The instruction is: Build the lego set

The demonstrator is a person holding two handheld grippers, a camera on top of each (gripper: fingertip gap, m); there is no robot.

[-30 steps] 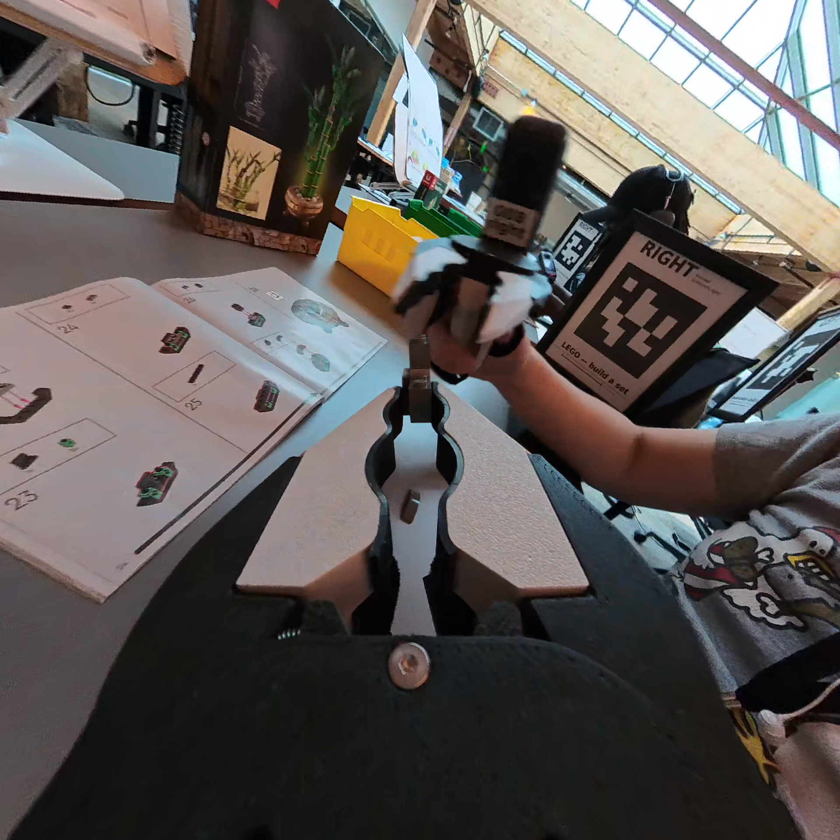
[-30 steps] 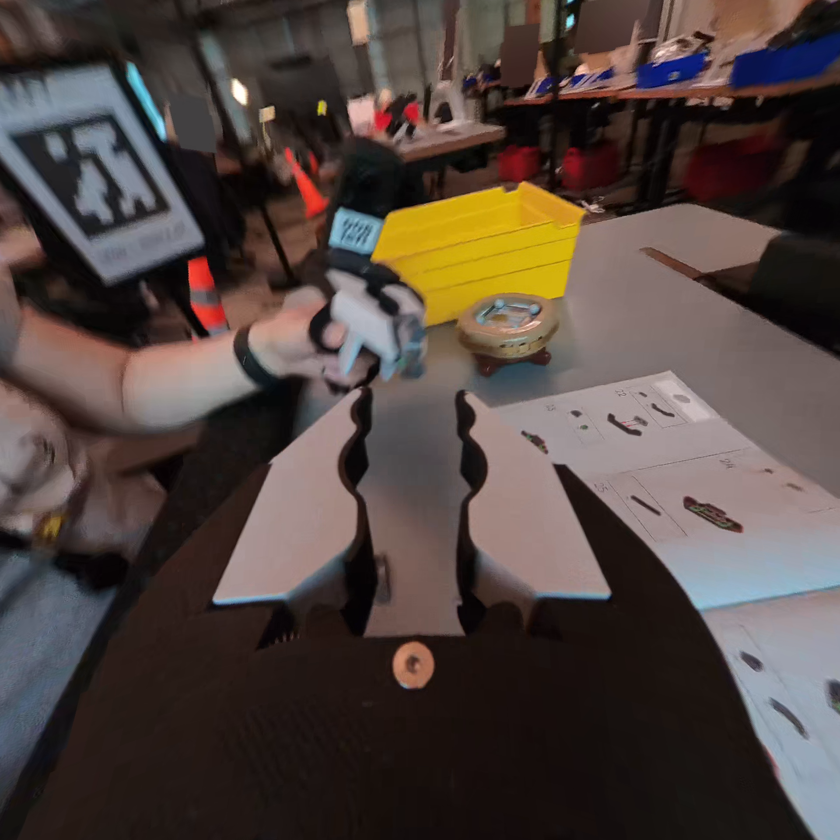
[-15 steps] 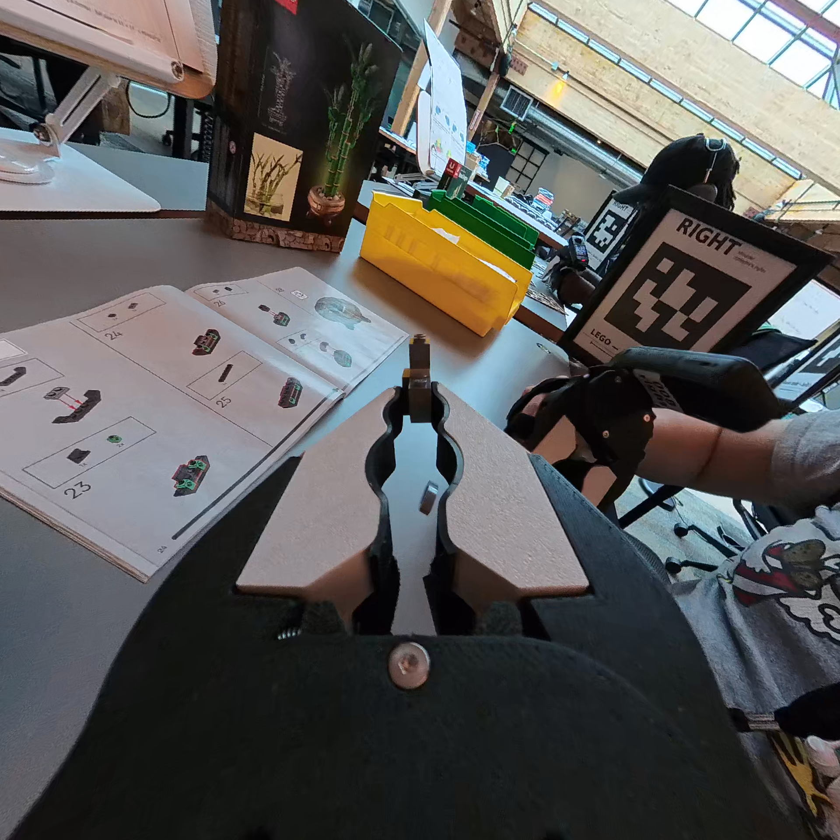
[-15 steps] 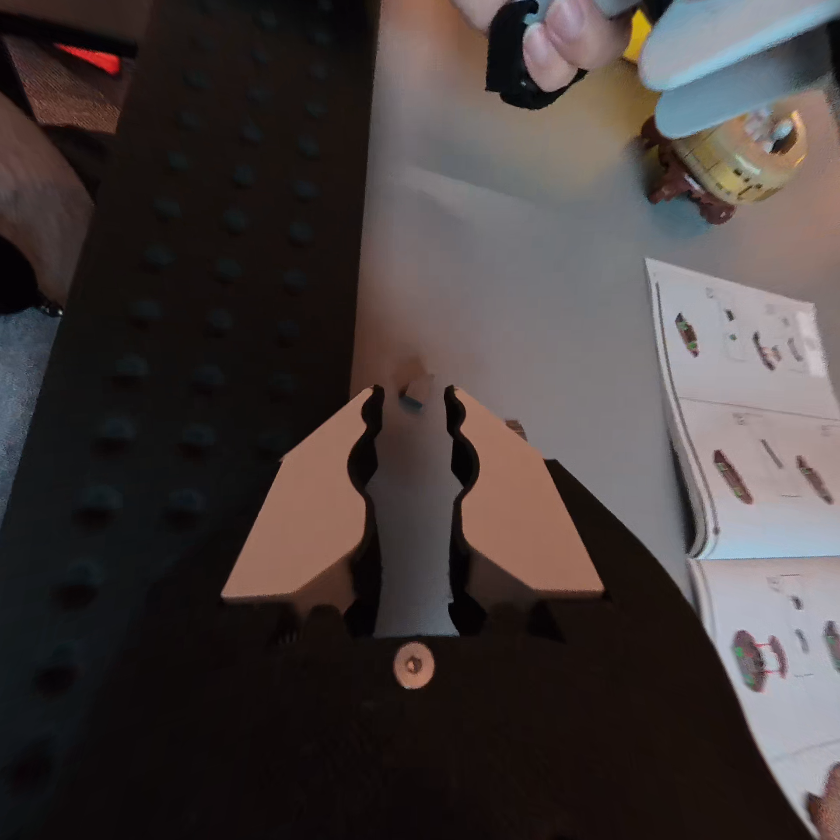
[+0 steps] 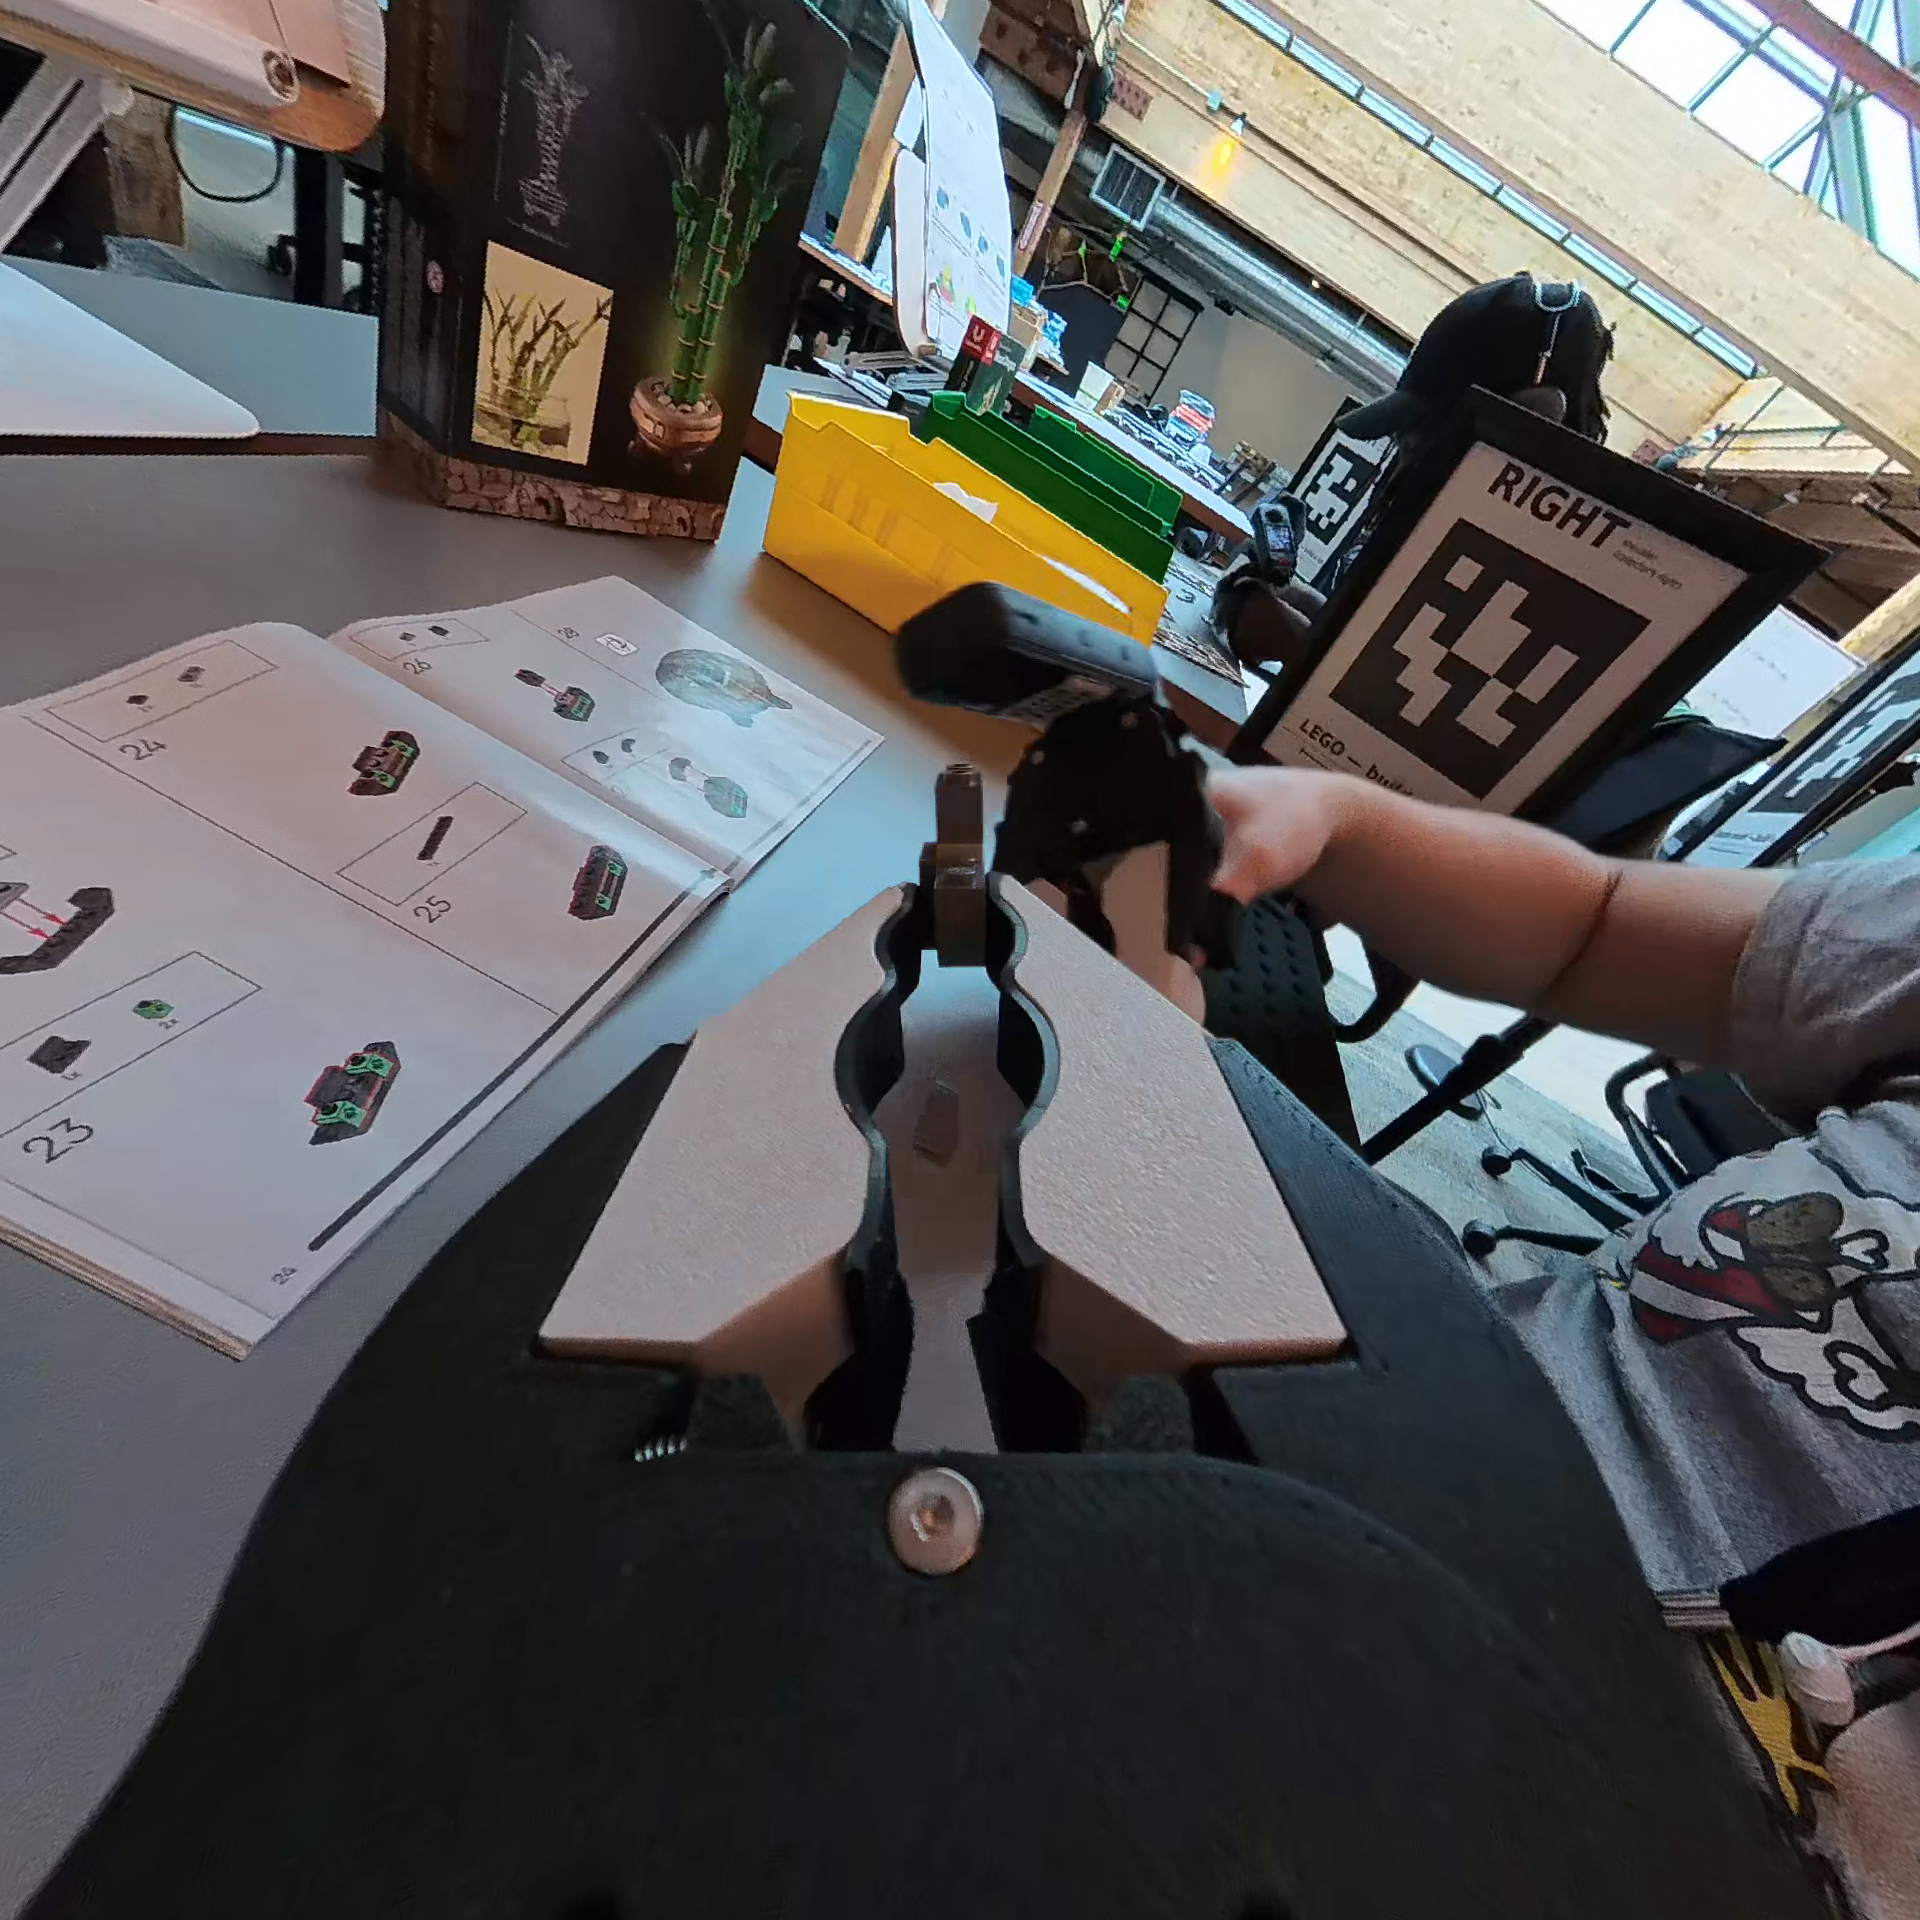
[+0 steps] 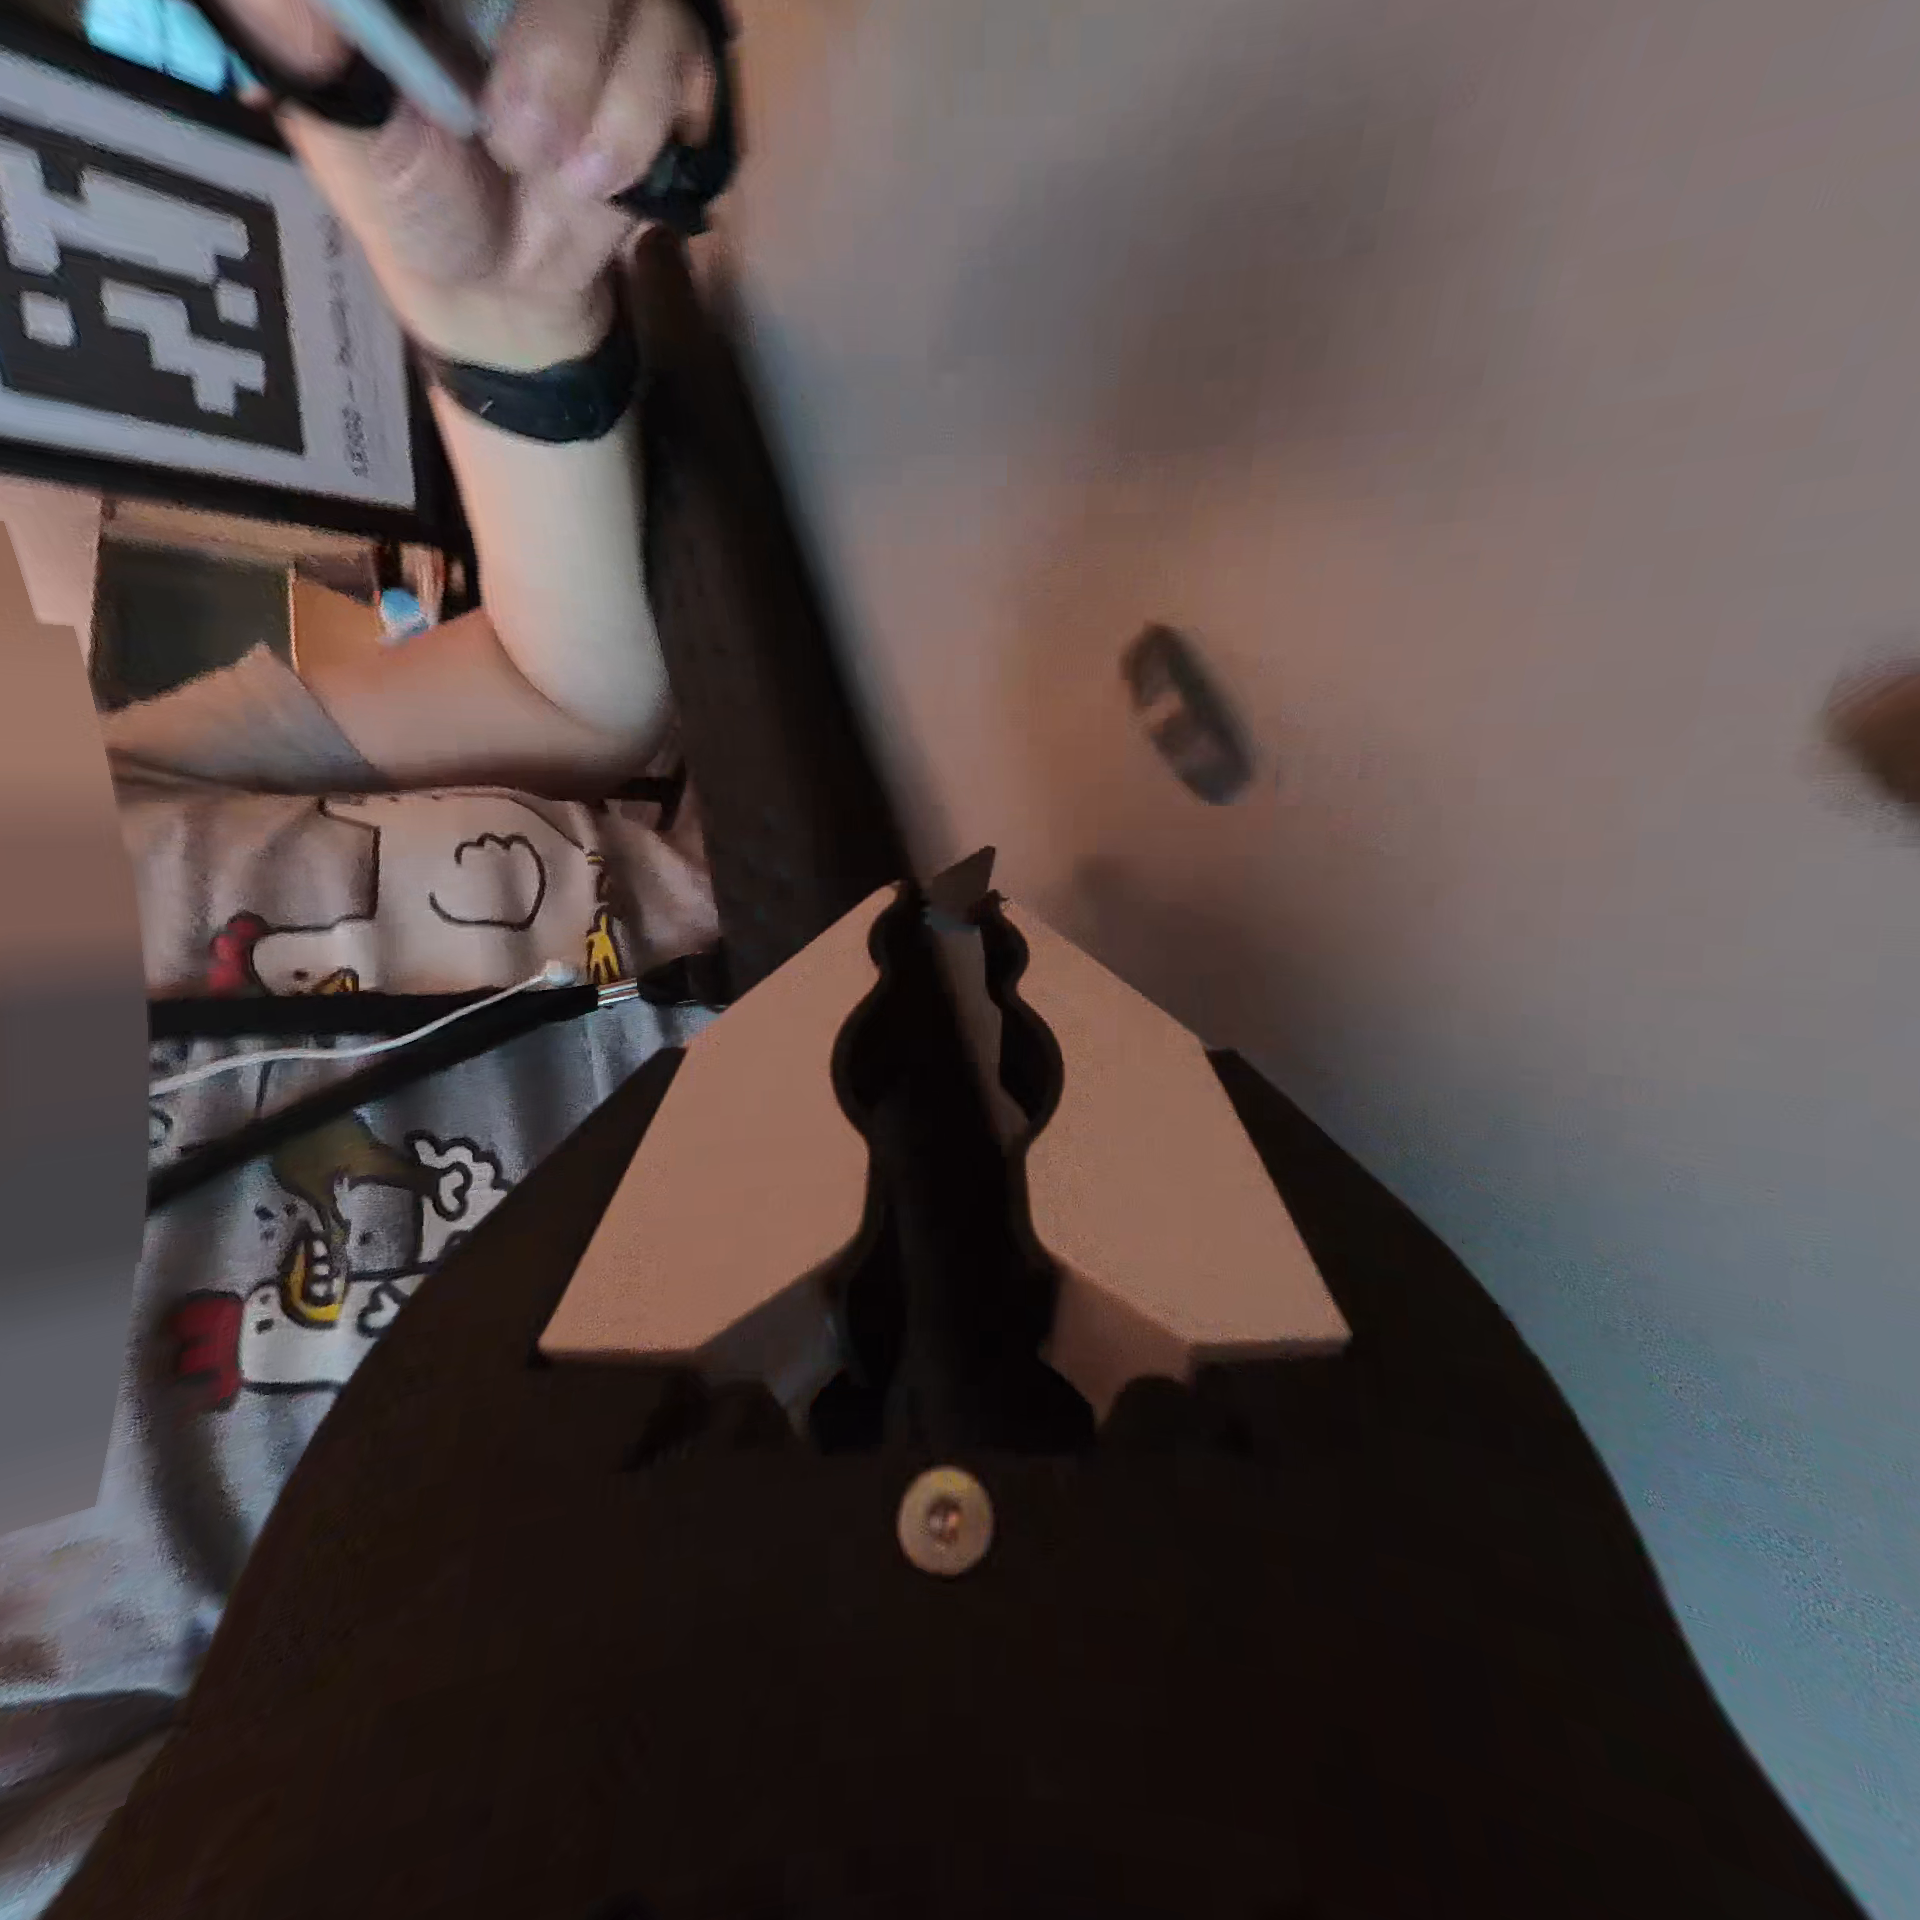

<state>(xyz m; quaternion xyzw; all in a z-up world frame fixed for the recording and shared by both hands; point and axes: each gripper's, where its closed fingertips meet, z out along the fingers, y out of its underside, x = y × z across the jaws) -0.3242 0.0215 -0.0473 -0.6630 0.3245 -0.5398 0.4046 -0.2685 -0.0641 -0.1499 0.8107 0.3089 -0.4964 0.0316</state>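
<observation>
Your left hand-held gripper [image 5: 956, 902] was clamped narrow on a small brown lego piece [image 5: 957, 868], held upright at the fingertips above the grey table [image 5: 125, 1455]. Between its fingers, farther down, a second small brown piece [image 5: 934, 1120] lay on the table. To its left the open instruction booklet [image 5: 343, 883] lay flat. Just beyond the tips and to the right, your right hand-held gripper [image 5: 1112, 831] showed, tilted down toward the table edge. Past that stood the yellow bin [image 5: 935, 551], a green bin [image 5: 1049, 478] behind it, and the dark set box [image 5: 582, 260] far left.

Your right hand-held gripper [image 6: 961, 899] was pinched nearly closed on a thin pale piece [image 6: 961, 894], too blurred to name. Ahead and to its right a dark blurred piece [image 6: 1184, 712] lay on the table. Your left hand [image 6: 499, 197] showed far up on the left
</observation>
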